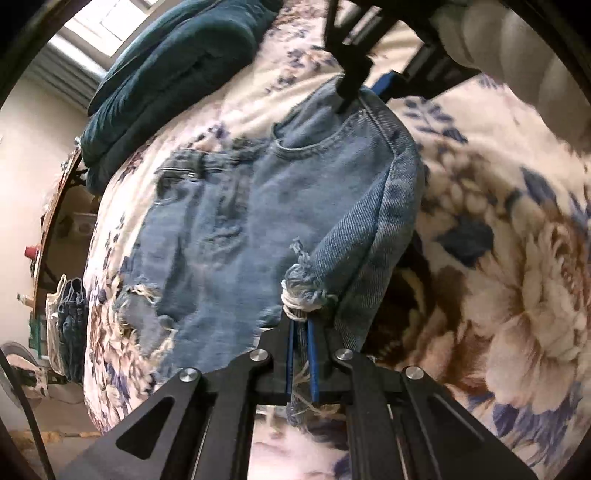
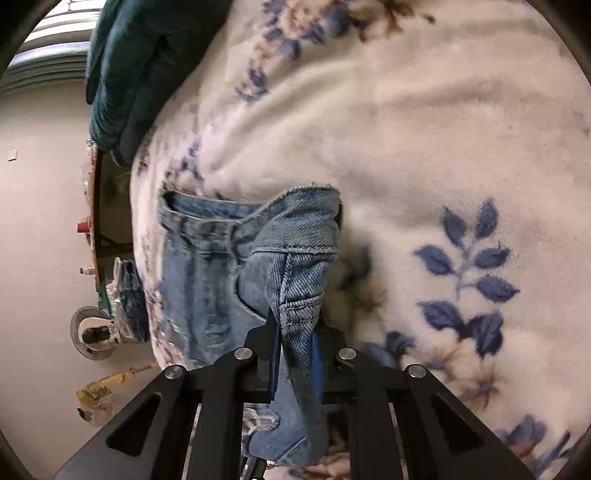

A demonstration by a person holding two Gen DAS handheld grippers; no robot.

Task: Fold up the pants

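Light blue ripped jeans (image 1: 229, 229) lie on a floral blanket (image 1: 498, 258) on a bed. My left gripper (image 1: 301, 321) is shut on the frayed hem of one leg and holds it lifted over the rest of the jeans. My right gripper (image 2: 295, 332) is shut on the jeans (image 2: 295, 258) at the waistband and pocket corner, which is raised off the blanket (image 2: 406, 129). The right gripper also shows at the top of the left wrist view (image 1: 347, 99), pinching the waist edge.
A dark teal folded blanket (image 1: 177, 66) lies at the far left end of the bed, also in the right wrist view (image 2: 122, 66). Beyond the bed's left edge are a window (image 1: 107, 26), a table with small items (image 1: 40, 240) and hanging clothes (image 1: 70, 321).
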